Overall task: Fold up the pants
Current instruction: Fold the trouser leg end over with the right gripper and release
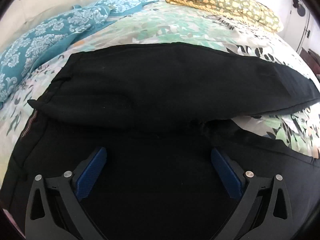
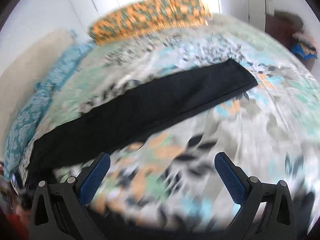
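Observation:
Black pants [image 1: 160, 88] lie spread on a bed with a floral sheet [image 1: 170, 26]. In the left wrist view the waist end is at the left and two legs run right, split near the middle. My left gripper [image 1: 159, 154] is open and empty, just above the near part of the pants. In the blurred right wrist view one black leg [image 2: 156, 104] runs diagonally up to its hem at the right. My right gripper [image 2: 162, 159] is open and empty over the sheet [image 2: 250, 140], below that leg.
A teal patterned blanket [image 1: 50, 34] lies along the bed's left side by a pale wall. A yellow-green floral pillow [image 1: 224, 2] sits at the far end, also in the right wrist view [image 2: 152, 14]. Dark furniture [image 2: 288, 32] stands beyond the bed's right edge.

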Available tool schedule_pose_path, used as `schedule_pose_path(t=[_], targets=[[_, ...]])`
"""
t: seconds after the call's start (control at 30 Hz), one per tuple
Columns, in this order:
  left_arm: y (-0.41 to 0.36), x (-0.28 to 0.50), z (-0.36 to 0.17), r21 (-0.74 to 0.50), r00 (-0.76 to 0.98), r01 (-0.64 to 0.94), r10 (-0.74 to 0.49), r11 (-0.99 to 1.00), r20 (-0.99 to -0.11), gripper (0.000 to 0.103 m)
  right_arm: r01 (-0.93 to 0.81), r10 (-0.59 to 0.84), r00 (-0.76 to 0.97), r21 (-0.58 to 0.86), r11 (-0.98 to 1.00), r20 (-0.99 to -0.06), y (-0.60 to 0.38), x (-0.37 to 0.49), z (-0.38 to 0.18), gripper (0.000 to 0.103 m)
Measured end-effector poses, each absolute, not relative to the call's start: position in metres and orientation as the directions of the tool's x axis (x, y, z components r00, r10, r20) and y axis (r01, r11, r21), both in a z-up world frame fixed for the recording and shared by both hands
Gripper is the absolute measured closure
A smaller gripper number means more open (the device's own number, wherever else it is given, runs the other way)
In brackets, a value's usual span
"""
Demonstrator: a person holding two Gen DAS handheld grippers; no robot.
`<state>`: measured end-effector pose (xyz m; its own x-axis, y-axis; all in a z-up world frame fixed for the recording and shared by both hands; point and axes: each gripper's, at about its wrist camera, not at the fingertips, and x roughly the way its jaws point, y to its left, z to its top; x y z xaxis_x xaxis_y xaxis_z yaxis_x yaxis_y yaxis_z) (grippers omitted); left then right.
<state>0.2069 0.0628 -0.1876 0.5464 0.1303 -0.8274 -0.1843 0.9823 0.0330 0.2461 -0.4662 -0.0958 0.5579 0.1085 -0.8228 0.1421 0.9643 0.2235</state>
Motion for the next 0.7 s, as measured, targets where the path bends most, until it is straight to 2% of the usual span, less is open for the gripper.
schedule_pose_path(t=[0.13,0.27,0.37,0.5,0.67,0.7], targets=[[0.061,0.205,-0.190,0.031,0.564,-0.186,0.132,0.982,-0.815,0.000,0.291,-0.006,0.542,0.181,0.940,-0.840,-0.543,0.320,-0.094,0.000],[0.062,0.207,-0.193,0.040,0.572,-0.189,0.143,0.981,-0.808,0.000,0.358,-0.199,0.473,-0.019,0.934,-0.858,-0.605,0.373,-0.100,0.000],[0.061,0.208,-0.195,0.058,0.575,-0.193,0.161,0.979,-0.802,0.000,0.335,-0.212,0.453,-0.055,0.941,-0.866,-0.629,0.400,-0.103,0.000],[0.061,0.209,-0.196,0.071,0.575,-0.196,0.173,0.978,-0.800,0.000,0.332,-0.140,0.480,0.032,0.943,-0.866,-0.651,0.436,-0.109,0.000],[0.059,0.210,-0.198,0.089,0.575,-0.198,0.189,0.976,-0.796,0.001,0.349,-0.144,0.375,-0.005,0.937,-0.916,-0.659,0.471,-0.152,0.000],[0.059,0.210,-0.198,0.092,0.575,-0.198,0.192,0.976,-0.795,0.001,0.350,-0.135,0.365,0.002,0.937,-0.921,-0.660,0.472,-0.159,0.014]])
